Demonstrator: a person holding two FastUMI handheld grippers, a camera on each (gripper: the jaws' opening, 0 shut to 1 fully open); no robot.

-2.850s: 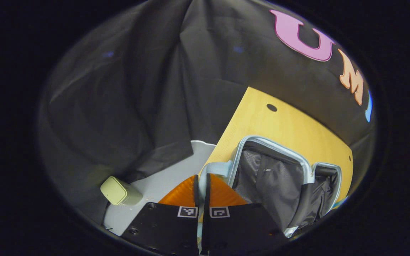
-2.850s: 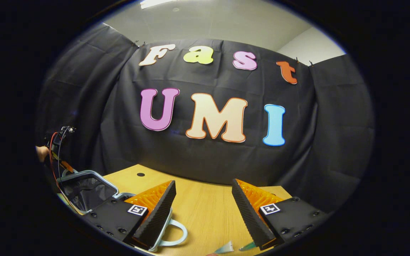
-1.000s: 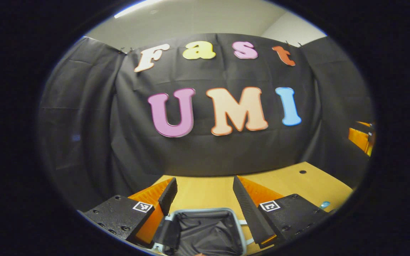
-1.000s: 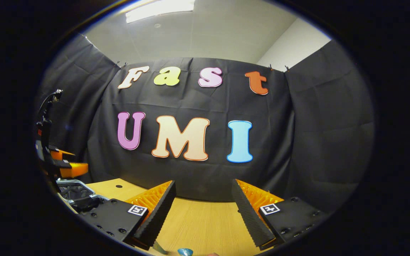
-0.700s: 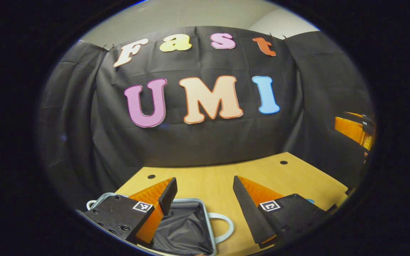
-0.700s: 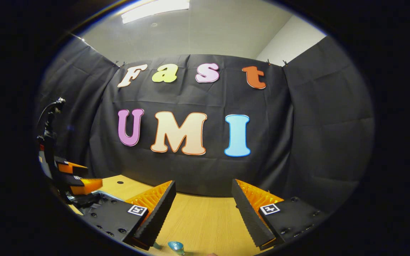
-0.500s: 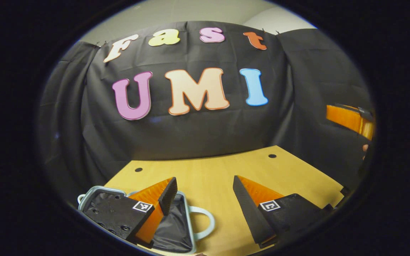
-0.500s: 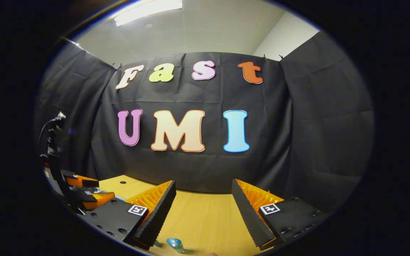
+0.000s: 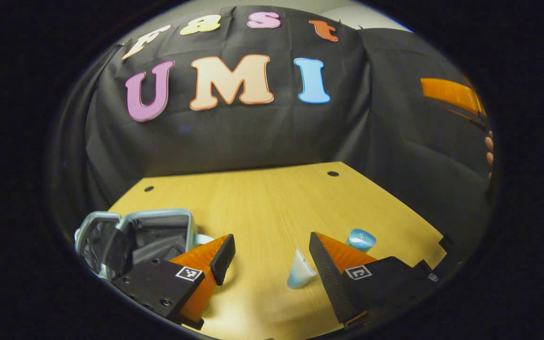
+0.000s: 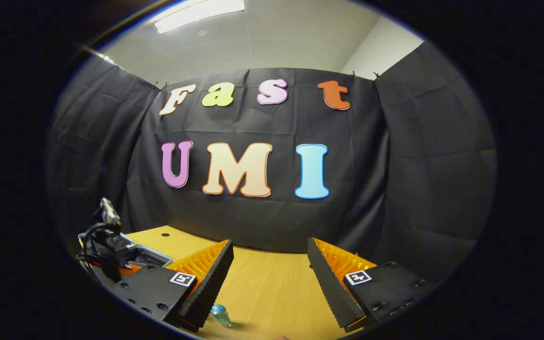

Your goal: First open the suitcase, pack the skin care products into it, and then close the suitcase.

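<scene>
On the table (image 9: 272, 198) the suitcase (image 9: 135, 236) lies open, ready for packing; right of it sit the tube (image 9: 299, 273) and bottle (image 9: 361, 239). Left gripper (image 9: 272, 259) and right gripper (image 10: 269, 269) hover, jaws apart, empty.

Left gripper (image 9: 268, 252): fingers spread wide, nothing between them, tips aimed forward and tilted down, held in air (no contact seen). In right gripper view it shows far left (image 10: 106, 255), low, cabling on top; finger state not readable there.

Right gripper (image 10: 268, 262): fingers spread wide, nothing gripped, pointing roughly level. In left gripper view it sits at far right edge (image 9: 451, 97), raised high, with fingertips of holding hand (image 9: 489, 150) just below it.
</scene>
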